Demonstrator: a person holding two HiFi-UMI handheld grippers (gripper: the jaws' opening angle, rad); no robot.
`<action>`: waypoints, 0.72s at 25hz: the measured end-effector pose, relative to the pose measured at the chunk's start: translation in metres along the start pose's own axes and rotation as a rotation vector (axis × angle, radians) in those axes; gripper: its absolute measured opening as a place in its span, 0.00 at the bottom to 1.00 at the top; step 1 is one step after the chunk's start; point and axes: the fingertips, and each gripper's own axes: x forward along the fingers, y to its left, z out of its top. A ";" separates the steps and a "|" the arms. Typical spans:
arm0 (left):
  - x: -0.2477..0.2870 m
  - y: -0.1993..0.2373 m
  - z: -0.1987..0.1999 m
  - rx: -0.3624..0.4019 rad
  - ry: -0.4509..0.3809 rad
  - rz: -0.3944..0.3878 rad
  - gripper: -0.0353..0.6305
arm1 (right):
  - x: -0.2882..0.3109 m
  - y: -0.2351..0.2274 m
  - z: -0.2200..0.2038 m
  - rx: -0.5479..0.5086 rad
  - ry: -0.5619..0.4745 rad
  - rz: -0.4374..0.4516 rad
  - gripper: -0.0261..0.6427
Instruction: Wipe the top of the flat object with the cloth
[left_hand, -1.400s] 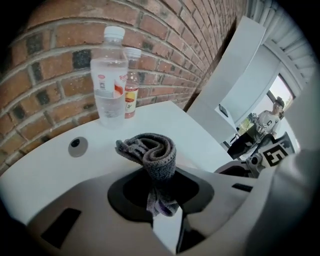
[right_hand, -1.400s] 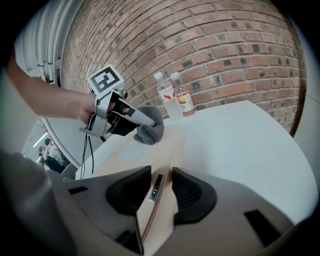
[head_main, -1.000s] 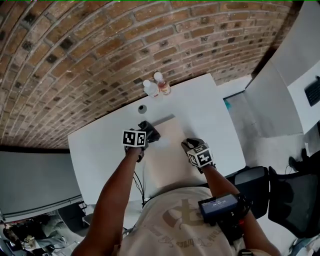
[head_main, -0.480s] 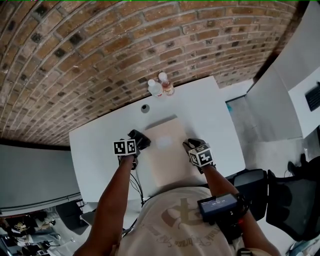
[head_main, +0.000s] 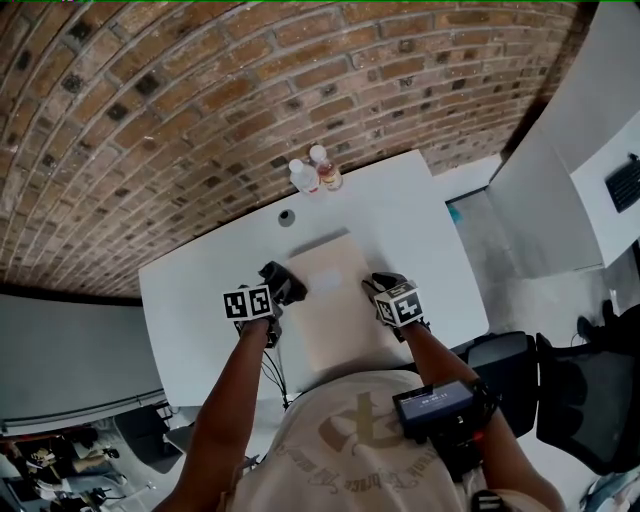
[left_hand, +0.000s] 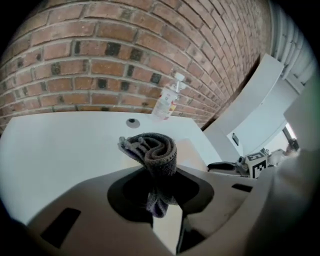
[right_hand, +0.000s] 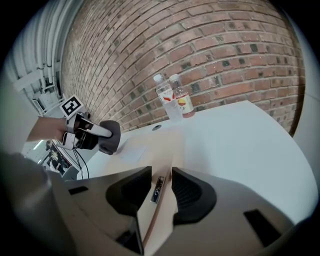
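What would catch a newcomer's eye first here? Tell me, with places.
First, the rolled dark cloth clamped in the left gripper, at the left edge of the pale board on the white table. Next, the right gripper gripping that board's right edge. Behind, two bottles stand at the table's far edge against the brick wall.

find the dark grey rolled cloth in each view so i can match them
Head view: dark grey rolled cloth just left of centre, at the beige flat board's left edge.
Left gripper view: centre, clamped in the left gripper.
Right gripper view: left side, mid-height.
Shared landmark: the two clear plastic bottles.
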 end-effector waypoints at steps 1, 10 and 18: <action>0.004 -0.014 0.001 0.020 0.003 -0.030 0.21 | 0.000 0.001 0.000 -0.003 -0.002 0.002 0.25; 0.059 -0.117 0.014 0.104 0.061 -0.225 0.21 | -0.015 0.005 -0.016 0.028 -0.003 0.031 0.25; 0.101 -0.160 0.013 0.182 0.130 -0.265 0.21 | -0.019 0.008 -0.025 0.031 0.004 0.050 0.24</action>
